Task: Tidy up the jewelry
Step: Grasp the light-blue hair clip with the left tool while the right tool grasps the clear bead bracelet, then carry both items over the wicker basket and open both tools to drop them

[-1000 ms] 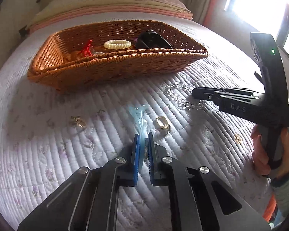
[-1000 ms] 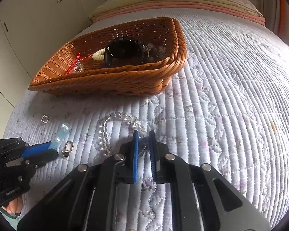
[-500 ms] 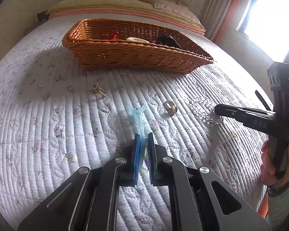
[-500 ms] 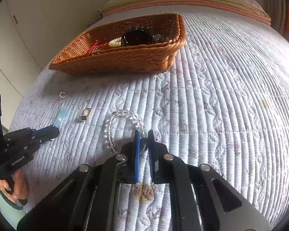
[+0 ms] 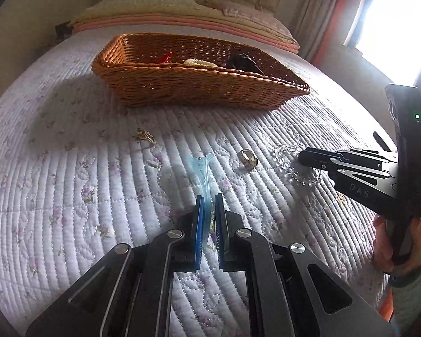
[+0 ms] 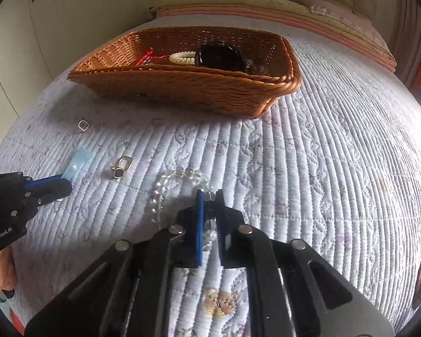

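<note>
- Left hand-held gripper (image 5: 207, 202) clamped on the near end of a pale blue hair clip (image 5: 203, 168), clip stretching away toward 12 o'clock over the quilted bed (image 5: 70, 196).
- Right hand-held gripper (image 6: 209, 196) pinched together on a clear bead bracelet (image 6: 165, 185), loop of beads lying on the quilt toward 10 o'clock from the tips.
- In the left wrist view, seen at 3 o'clock: right hand-held gripper's tips touching the bracelet (image 5: 297, 165), held by a hand (image 5: 393, 241).
- Between clip and bracelet, near both but touching neither: a gold ring (image 5: 248, 158) with a dark stone, showing in the right wrist view at (image 6: 119, 167).
- At 10 o'clock from the clip, apart from it: a small gold earring (image 5: 146, 136).
- At 12 o'clock, further up the bed: a wicker basket (image 5: 199, 90), holding a red piece (image 5: 165, 56), a cream bead bracelet (image 5: 199, 62) and a black object (image 5: 242, 61), kind not clear.
- Beyond the basket, at 12 o'clock: stacked bedding (image 5: 182, 14) against the wall.
- At 2 o'clock in the left wrist view: a bright window (image 5: 393, 28).
</note>
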Tool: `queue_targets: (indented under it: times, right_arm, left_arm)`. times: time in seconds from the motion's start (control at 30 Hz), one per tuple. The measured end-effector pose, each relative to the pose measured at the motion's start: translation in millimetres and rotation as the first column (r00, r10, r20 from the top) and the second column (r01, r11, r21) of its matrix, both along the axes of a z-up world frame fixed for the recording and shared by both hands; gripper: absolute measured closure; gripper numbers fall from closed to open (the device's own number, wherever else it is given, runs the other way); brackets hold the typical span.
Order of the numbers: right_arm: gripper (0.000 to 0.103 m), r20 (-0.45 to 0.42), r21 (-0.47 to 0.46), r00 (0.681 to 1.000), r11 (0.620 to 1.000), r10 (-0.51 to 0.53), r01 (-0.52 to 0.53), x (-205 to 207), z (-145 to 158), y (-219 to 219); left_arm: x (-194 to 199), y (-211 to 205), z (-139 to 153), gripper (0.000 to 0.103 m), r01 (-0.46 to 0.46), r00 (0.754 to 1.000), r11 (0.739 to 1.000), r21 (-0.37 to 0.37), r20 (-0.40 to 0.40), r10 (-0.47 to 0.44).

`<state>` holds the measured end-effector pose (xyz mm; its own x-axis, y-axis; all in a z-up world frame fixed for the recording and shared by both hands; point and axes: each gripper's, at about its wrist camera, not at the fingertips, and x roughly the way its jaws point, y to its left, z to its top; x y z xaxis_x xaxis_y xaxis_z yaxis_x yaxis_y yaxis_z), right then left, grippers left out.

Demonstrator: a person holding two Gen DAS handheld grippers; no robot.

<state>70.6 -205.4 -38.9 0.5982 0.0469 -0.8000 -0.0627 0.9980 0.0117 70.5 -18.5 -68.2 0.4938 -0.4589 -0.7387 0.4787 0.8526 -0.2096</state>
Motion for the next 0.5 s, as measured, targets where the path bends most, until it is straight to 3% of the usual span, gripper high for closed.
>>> queue_targets:
  times: [0.13, 0.33, 0.5]
  right_arm:
    - [0.097, 0.035, 0.054, 0.999, 0.999, 0.005, -0.006, -6.6, 17.7, -3.3]
    - [0.097, 0.147, 0.099, 0.989, 0.995, 0.005, -0.02, -14.2, 68.1, -6.9]
    - [0.097, 0.23, 0.142, 0.973, 0.99, -0.006, -0.027, -2.3, 109.1, -10.9]
  left_arm:
    - [-0.8, 4.5, 11.8, 0.097, -0.016, 1.0, 0.999, -0.029, 0.019, 0.017]
    - [-1.9, 3.6, 60.5, 0.097, -0.002, 0.992, 0.997, -0.078, 0.128, 0.012]
    - [22.0, -5.4, 100.0, 0.097, 0.01, 0.978, 0.995, -0.097, 0.209, 0.01]
